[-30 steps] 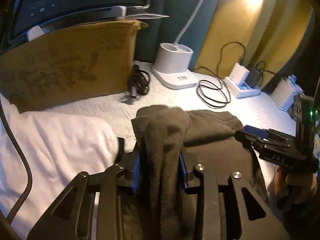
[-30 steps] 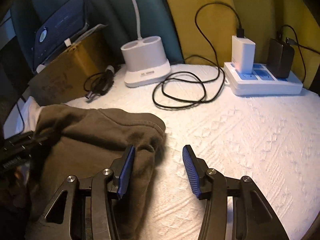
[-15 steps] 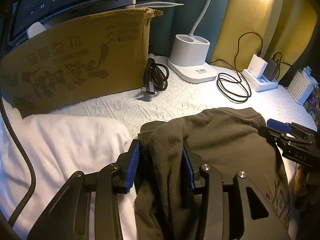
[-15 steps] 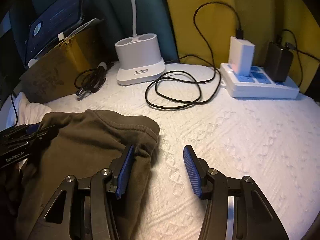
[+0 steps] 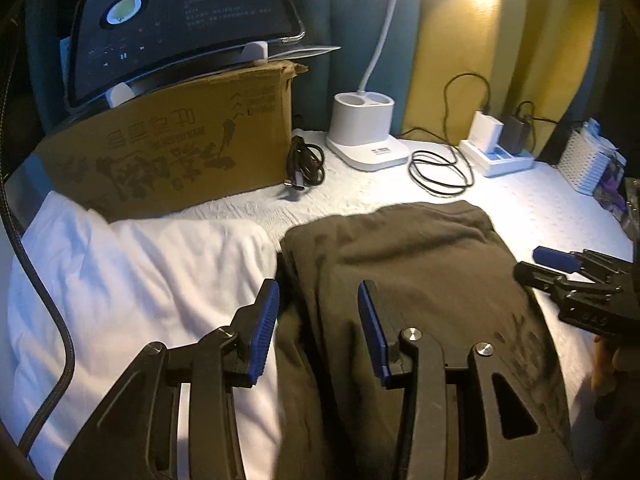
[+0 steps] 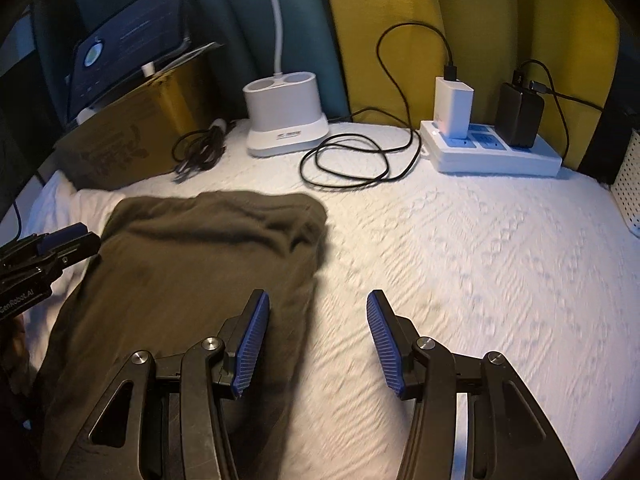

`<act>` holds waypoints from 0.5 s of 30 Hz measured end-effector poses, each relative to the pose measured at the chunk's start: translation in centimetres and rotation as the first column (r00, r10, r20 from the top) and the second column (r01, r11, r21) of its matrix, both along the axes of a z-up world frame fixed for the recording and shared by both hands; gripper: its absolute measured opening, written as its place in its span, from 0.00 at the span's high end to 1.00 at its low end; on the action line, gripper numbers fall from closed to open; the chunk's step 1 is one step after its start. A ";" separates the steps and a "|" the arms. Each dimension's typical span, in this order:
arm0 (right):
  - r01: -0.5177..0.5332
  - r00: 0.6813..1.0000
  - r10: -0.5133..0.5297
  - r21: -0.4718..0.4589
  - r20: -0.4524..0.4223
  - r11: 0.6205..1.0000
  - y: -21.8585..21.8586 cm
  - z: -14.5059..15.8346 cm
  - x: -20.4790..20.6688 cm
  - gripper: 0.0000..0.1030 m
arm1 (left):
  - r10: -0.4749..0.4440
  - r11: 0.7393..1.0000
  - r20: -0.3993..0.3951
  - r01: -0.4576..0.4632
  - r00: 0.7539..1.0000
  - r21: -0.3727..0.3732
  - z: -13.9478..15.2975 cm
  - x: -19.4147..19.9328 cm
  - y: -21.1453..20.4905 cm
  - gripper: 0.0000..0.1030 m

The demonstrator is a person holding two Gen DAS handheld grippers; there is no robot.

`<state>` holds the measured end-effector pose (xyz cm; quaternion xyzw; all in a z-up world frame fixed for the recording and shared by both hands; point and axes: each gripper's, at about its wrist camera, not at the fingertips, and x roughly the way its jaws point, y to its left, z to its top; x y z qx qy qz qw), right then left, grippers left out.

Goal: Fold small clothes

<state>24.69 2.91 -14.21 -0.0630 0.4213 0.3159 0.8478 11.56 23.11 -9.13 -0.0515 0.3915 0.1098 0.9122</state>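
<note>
A dark olive-brown garment (image 5: 420, 264) lies folded flat on the white textured bedcover (image 6: 460, 260). My left gripper (image 5: 317, 286) hovers open over the garment's left edge, and the cloth lies below its blue pads, not pinched. My right gripper (image 6: 317, 294) is open over the garment's (image 6: 200, 264) right edge, its left pad above the cloth and its right pad above bare bedcover. In each wrist view the other gripper shows at the side: the right gripper (image 5: 560, 268) and the left gripper (image 6: 60, 240).
A white cloth (image 5: 140, 280) lies left of the garment. Behind stand a cardboard box (image 5: 180, 152) with a tablet (image 5: 180, 20) on top, a white lamp base (image 5: 366, 136), coiled cables (image 6: 352, 160), a power strip (image 6: 496, 152) and a white basket (image 5: 580, 164).
My left gripper has let go of the raised fold of garment, which now lies flat. Both grippers have drawn back towards the near side.
</note>
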 end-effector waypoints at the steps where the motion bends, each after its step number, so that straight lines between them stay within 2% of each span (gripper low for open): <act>1: -0.003 1.000 0.003 -0.001 -0.002 1.000 0.0 0.0 -0.4 0.49 | -0.005 1.000 0.002 0.005 1.000 -0.001 0.0 -0.5 -0.3 0.60; 6: -0.016 1.000 0.016 -0.006 -0.013 1.000 -0.4 -0.3 -2.6 0.49 | -0.029 0.999 -0.007 0.029 1.000 -0.025 -0.5 -2.7 -2.1 0.60; 10: -0.025 0.999 0.025 -0.016 -0.022 1.000 -0.8 -0.8 -4.2 0.49 | -0.075 0.993 -0.037 0.071 0.997 -0.095 -1.8 -4.1 -3.3 0.60; 13: -0.025 0.999 0.024 -0.031 -0.027 0.999 -1.1 -1.3 -5.1 0.49 | -0.074 0.996 -0.073 0.070 0.995 -0.061 -2.9 -4.8 -4.2 0.60; 15: -0.021 1.000 0.020 -0.044 -0.023 0.999 -1.4 -1.6 -5.7 0.49 | -0.055 0.997 -0.092 0.049 0.994 -0.065 -3.8 -5.2 -4.0 0.60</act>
